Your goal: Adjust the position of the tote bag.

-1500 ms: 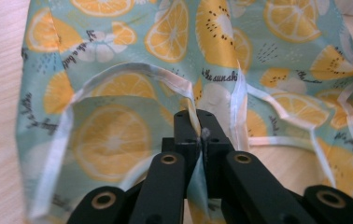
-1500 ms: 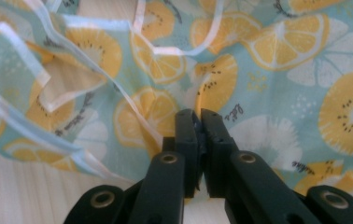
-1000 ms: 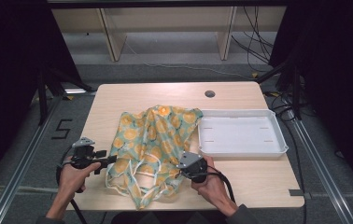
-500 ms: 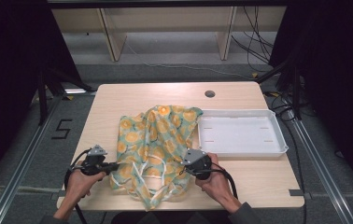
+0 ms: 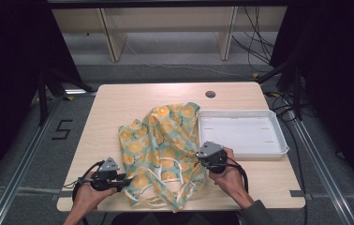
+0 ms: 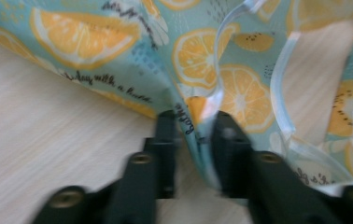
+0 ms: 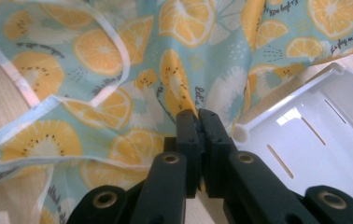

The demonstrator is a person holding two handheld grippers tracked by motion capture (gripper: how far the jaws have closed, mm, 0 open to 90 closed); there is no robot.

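Jaws on the left gripper (image 6: 191, 133) have just been opening again: they stand apart with a fold of the fruit-print cloth (image 5: 163, 140) between them, and through the blur it looks as if the pads are no longer pressing it. That reads to me as a grip let go or being reset at the cloth's near left edge, so that side is probably not secured for now.

Compared with a second ago, the left hand (image 5: 88, 194) has drawn back toward the table's (image 5: 119, 101) near left corner, low and level. On the other side the right gripper (image 7: 198, 121) is clenched on a pinch of cloth at its right edge, hand resting near the white tray (image 5: 243, 131), which the cloth's far corner touches.
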